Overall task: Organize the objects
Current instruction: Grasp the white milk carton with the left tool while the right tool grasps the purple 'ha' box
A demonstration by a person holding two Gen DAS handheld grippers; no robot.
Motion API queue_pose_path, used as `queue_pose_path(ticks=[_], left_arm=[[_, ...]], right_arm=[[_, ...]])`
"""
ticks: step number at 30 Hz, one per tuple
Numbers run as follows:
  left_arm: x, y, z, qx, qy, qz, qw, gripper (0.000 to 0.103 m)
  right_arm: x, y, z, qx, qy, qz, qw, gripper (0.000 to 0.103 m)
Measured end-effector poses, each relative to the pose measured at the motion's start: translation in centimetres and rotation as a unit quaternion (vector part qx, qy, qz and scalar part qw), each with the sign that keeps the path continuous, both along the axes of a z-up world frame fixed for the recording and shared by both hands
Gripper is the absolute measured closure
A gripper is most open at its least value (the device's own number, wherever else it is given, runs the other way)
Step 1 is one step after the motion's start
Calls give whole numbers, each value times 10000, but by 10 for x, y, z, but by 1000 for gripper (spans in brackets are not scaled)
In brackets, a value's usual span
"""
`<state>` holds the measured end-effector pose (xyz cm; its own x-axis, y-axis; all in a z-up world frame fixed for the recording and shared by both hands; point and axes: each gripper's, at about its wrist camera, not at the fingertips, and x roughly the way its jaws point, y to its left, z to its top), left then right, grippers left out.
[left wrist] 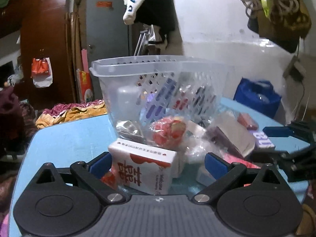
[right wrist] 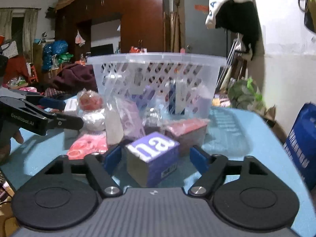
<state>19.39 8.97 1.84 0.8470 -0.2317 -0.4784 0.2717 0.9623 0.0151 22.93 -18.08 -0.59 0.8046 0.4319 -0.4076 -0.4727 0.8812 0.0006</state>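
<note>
1. Left gripper (left wrist: 158,164): its blue pads stand wide apart on either side of a white box (left wrist: 146,167) with red characters. The box sits between the pads on the blue surface (left wrist: 65,138); the left pad is just beside its edge, and the right pad is clear of it, so nothing is grasped.
2. Behind the white box stands a clear basket (left wrist: 158,83), upright on the surface, with several items showing dimly through its slotted wall.
3. Against the basket's front lies a red item in clear wrap (left wrist: 167,132), and right of it a loose pile of wrapped packets (left wrist: 227,136).
4. Right gripper (right wrist: 156,158): its pads flank a purple box (right wrist: 156,158) with white letters, which rests on the surface tilted corner-on. Small gaps show at both pads, so it is released, not clenched.
5. In the right wrist view, the left gripper shows at the far left, near the red wrapped item.
</note>
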Motion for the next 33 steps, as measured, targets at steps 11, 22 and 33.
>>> queue_pose_path(ticks=[11, 22, 33], left_arm=[[0, 0, -6, -111, 167, -44, 9998, 35], [-3, 0, -7, -86, 62, 18, 9999, 31], [-5, -25, -6, 853, -94, 792, 9932, 26]], right_arm=[[-6, -4, -3, 62, -186, 104, 9998, 41], [-21, -20, -2, 236, -298, 78, 9992, 41], [-36, -27, 1, 385, -414, 123, 9983, 41]])
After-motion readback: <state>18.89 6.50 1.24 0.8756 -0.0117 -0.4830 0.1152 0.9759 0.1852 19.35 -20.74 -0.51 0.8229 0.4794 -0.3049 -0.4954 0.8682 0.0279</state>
